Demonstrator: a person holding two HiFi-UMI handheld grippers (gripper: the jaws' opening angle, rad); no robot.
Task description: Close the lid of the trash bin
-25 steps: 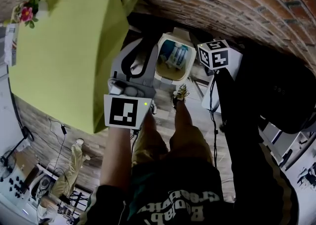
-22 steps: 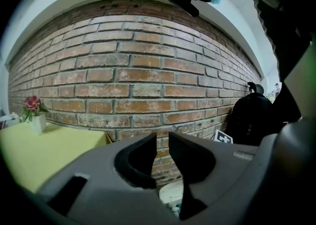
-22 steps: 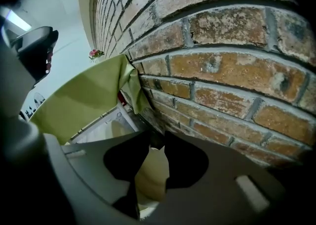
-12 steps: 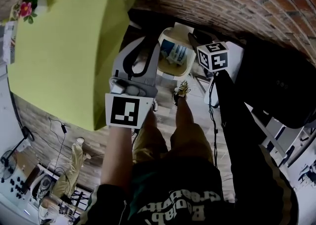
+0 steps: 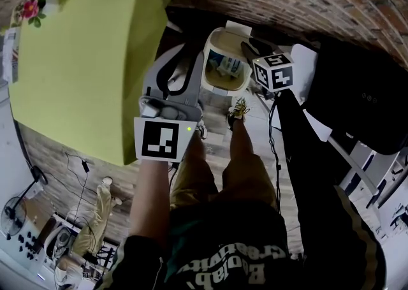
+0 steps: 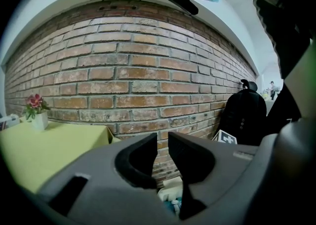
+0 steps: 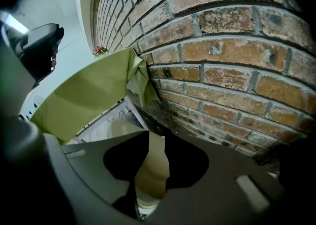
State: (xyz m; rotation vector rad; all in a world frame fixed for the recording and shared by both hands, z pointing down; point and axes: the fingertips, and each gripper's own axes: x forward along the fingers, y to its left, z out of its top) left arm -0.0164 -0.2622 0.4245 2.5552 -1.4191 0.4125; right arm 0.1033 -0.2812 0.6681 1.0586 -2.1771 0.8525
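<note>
Pale block lettering runs across the person's dark shirt (image 5: pixel 229 269) at the near edge of the head view; it lies upside down to the camera and cannot be read with certainty; the cube (image 5: pixel 158 141) on the left gripper (image 6: pixel 163 136) bears a black-and-white square marker, a pattern with no letters; the cube (image 5: pixel 274 72) on the right gripper (image 7: pixel 156 135), further off and to the right, bears the same kind of marker on two faces; the blue-and-white packs (image 5: pixel 227 65) in the trash bin (image 5: pixel 210 59) carry print too small to read.
</note>
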